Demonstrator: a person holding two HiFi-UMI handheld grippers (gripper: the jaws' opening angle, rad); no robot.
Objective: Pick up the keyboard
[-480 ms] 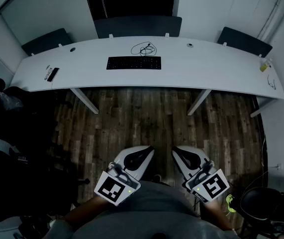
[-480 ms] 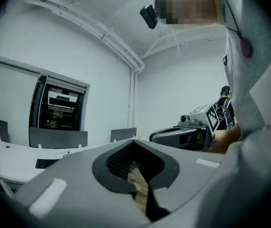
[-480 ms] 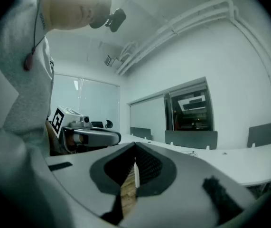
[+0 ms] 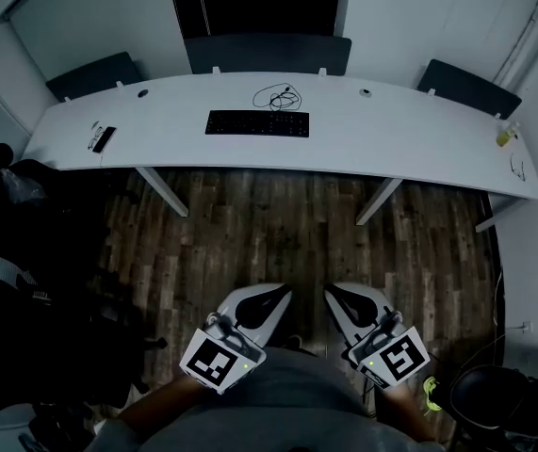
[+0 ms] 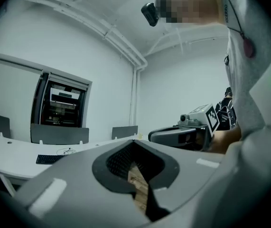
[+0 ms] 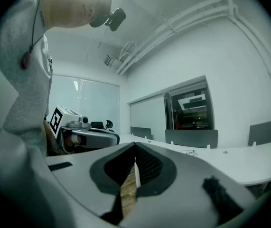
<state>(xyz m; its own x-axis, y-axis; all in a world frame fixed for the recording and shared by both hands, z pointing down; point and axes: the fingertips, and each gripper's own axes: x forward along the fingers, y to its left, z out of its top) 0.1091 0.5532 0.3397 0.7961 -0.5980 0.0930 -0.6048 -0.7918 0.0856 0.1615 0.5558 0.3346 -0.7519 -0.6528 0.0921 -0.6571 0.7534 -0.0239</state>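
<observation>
Across the wooden plank floor (image 4: 278,234) from the person, the flat black keyboard (image 4: 256,123) lies near the middle of the long white curved worktop (image 4: 410,144), well apart from both tongs. The left tongs (image 4: 267,295) and right tongs (image 4: 341,293) are held level and close to the body. Each pair is clenched with nothing between its jaws.

The main risk is probably the thin coiled cable (image 4: 278,96) just behind the keyboard. Whether it is plugged into the keyboard cannot be told. If it is, a lift could drag it or jerk the keyboard sideways. The keyboard also looks low and flat on a smooth surface, so jaws arriving shut or too high would likely push it rather than grip it. A pinch at one end alone could let it tilt and slip.

Nothing stands on the floor in the direct path. Black office chairs (image 4: 24,215) crowd the left side, and dark chair backs (image 4: 267,53) rise behind the worktop. A small dark flat device (image 4: 104,139) lies near the left end and a small yellowish object (image 4: 505,137) near the right, both far from the keyboard.
</observation>
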